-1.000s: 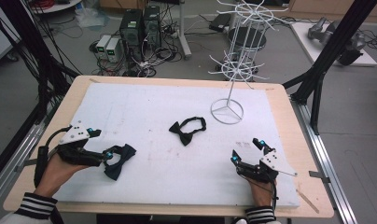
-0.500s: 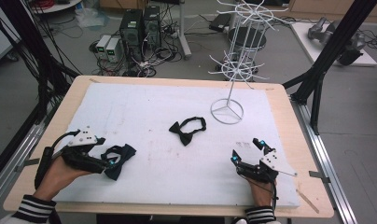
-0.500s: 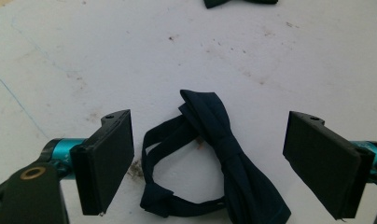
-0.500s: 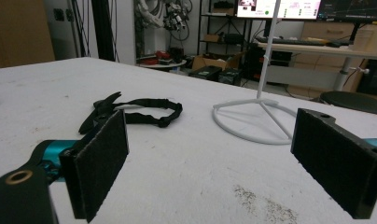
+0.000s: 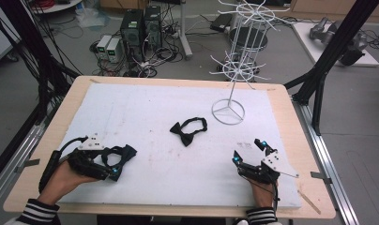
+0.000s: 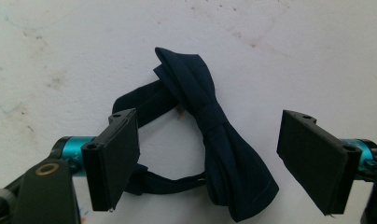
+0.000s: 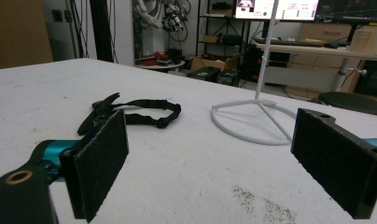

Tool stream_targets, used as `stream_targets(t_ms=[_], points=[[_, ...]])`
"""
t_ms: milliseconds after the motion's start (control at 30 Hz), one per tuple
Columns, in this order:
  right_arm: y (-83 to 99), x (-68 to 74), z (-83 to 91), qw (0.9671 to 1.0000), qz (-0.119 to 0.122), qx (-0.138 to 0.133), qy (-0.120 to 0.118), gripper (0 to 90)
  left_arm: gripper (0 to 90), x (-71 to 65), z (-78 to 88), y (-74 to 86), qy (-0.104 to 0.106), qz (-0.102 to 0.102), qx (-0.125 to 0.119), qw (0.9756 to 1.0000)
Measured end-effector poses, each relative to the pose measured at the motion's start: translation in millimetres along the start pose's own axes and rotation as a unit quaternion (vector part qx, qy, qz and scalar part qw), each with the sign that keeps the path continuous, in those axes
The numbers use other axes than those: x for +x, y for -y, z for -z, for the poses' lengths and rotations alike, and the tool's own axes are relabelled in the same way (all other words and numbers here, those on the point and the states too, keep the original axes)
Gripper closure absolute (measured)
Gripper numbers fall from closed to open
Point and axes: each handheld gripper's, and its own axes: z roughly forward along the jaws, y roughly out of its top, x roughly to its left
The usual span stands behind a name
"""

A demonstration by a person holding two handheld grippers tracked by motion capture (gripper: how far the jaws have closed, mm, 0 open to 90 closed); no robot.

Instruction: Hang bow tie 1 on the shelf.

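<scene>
The left gripper (image 5: 116, 165) sits low over the near left part of the white table (image 5: 145, 108), its jaws spread wide with a navy bow tie (image 6: 214, 135) lying between them — in the left gripper view the pads (image 6: 113, 158) stand either side of the fabric without pinching it, so nothing is gripped yet. The tie lies flat, its bow running diagonally and its strap (image 6: 144, 100) looping out behind the left pad and back under it; that loop is probably why the jaws stand this wide, since a narrower gap would catch the strap before the bow. The placement reads as a line-up for a grasp on the bow's knot, the thickest and firmest part of the cloth, though whether the pads are already brushing the fabric I cannot tell. The right gripper (image 5: 248, 151) rests near the front right edge of the table, well apart from everything, its jaws also wide and holding nothing; it looks parked, pointing towards a second, black bow tie (image 5: 188, 130) in the middle of the table and the round base of the white wire stand (image 5: 228, 111) beyond it. That stand, with its rings of hooks, is likely where the ties are meant to hang — which would explain why it stands at the far right, within reach of the idle hand.
</scene>
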Motion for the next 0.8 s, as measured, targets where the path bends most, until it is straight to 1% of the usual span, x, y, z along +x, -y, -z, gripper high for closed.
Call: stream_targets(t_ms=[33, 100, 167, 200, 233, 267, 300, 333, 433, 500, 567, 700, 733, 800], points=[[0.0, -0.1, 0.0, 1.0, 0.0, 0.0, 0.0, 10.4, 21.6, 0.0, 0.0, 0.0, 0.0, 0.0, 0.0, 1.0], [0.1, -0.4, 0.0, 1.0, 0.0, -0.001, 0.0, 10.5, 22.7, -1.8, -1.5, 1.2, 0.007, 0.004, 0.005, 1.0], [0.1, -0.3, 0.0, 1.0, 0.0, -0.001, 0.0, 10.5, 23.8, -2.1, -2.0, 1.4, 0.007, 0.004, 0.008, 0.9999], [0.0, -0.2, 0.0, 1.0, 0.001, 0.0, 0.0, 10.5, 23.9, -2.7, -2.8, 1.6, 0.01, 0.006, 0.014, 0.9998], [0.0, -0.1, -0.1, 1.0, 0.0, 0.0, 0.0, 10.4, 25.4, -2.7, -2.8, 1.6, 0.01, 0.006, 0.014, 0.9998], [0.0, 0.2, 0.1, 1.0, -0.001, 0.001, 0.0, 10.5, 26.9, -2.1, -3.4, 1.7, 0.012, 0.003, 0.02, 0.9997], [0.0, 0.2, 0.1, 1.0, -0.001, 0.001, 0.0, 10.4, 26.9, -2.1, -3.4, 1.7, 0.012, 0.003, 0.02, 0.9997], [0.0, 0.3, 0.1, 1.0, -0.001, 0.001, 0.0, 10.5, 27.6, -2.0, -4.1, 2.0, 0.015, 0.007, 0.026, 0.9995], [0.0, 0.3, 0.1, 1.0, 0.0, 0.002, -0.001, 10.5, 30.3, -1.0, -4.7, 2.3, 0.021, 0.007, 0.032, 0.9992], [0.0, 0.3, 0.1, 1.0, 0.0, 0.002, -0.001, 10.5, 33.8, -0.1, -5.1, 2.6, 0.027, 0.008, 0.035, 0.999], [0.0, 0.3, 0.1, 1.0, -0.001, 0.001, -0.001, 10.5, 33.9, -0.1, -5.5, 2.7, 0.028, 0.007, 0.036, 0.9989], [0.1, 0.5, 0.3, 1.0, -0.001, 0.003, -0.001, 10.4, 37.3, -0.7, -8.8, 2.5, 0.035, 0.005, 0.055, 0.9979], [0.0, 0.3, 0.1, 1.0, 0.0, 0.002, -0.001, 10.4, 39.0, -0.8, -9.6, 2.5, 0.04, 0.008, 0.056, 0.9976], [0.1, 0.5, 0.3, 1.0, -0.002, 0.003, -0.002, 10.4, 41.2, -0.7, -10.4, 2.5, 0.041, 0.008, 0.059, 0.9974]])
